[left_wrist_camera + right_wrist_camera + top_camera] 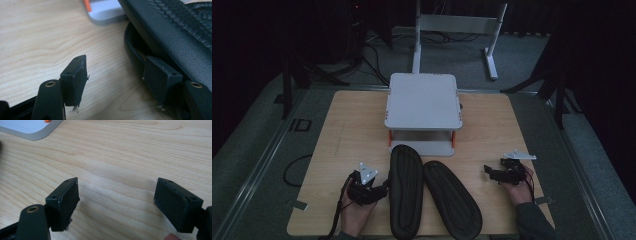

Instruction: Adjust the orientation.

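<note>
wooden table point(347, 130) under everything, dim room. grey two-tier stand point(422, 101) sits ahead of both tongs, roughly between them, well apart. two black slippers point(406, 190) side by side between the tongs, soles up i think. left slipper right up against left gripper point(371, 186); its jaws spread, one jaw tucked against slipper edge, other over bare wood, nothing clamped. right gripper point(492, 172) near second slipper point(453, 199), not touching, jaws wide apart, bare wood between them.
</note>
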### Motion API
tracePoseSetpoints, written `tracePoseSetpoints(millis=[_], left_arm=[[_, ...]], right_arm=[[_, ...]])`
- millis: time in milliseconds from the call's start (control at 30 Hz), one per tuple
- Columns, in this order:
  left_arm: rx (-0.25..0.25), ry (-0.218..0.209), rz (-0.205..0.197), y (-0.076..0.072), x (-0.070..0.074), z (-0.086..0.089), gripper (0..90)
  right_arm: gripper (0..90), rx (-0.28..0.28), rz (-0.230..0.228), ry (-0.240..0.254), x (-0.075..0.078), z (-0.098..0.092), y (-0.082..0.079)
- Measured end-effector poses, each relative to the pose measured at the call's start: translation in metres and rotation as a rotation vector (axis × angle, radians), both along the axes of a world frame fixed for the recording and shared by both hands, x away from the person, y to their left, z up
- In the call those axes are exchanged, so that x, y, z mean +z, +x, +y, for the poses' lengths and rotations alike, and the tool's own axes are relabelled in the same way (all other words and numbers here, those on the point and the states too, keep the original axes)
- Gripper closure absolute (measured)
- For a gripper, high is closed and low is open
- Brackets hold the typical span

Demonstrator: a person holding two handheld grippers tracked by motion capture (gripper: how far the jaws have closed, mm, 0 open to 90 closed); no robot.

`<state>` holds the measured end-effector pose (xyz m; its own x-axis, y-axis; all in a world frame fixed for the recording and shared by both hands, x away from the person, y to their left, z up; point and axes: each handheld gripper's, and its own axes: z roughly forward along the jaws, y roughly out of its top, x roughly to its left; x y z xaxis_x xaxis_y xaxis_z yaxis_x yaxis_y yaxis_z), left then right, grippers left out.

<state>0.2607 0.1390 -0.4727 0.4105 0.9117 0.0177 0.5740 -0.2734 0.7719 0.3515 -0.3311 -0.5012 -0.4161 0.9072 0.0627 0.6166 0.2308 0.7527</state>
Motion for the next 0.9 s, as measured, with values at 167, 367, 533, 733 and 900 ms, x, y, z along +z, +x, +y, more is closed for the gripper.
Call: tracePoseSetpoints(millis=[167, 367, 533, 733, 900], left_arm=[[-0.039, -0.015, -0.024, 0.0, 0.011, -0.012, 35.8], [-0.113, -0.048, -0.064, 0.002, 0.029, -0.031, 35.9], [-0.181, -0.067, -0.094, 0.006, 0.04, -0.057, 37.6], [-0.245, -0.114, -0.104, 0.013, 0.049, -0.083, 37.6], [-0.289, -0.152, -0.089, 0.018, 0.05, -0.101, 37.4]], right_arm=[[19.9, 0.0, 0.0, -0.001, 0.0, 0.0, 0.0], [19.8, 0.003, 0.0, -0.002, 0.0, 0.001, 0.0], [19.8, 0.004, 0.0, -0.001, 0.0, 0.001, 0.0], [19.8, 0.004, 0.0, 0.002, 0.0, 0.0, 0.0], [19.8, 0.006, 0.0, 0.002, 0.0, 0.0, 0.0]])
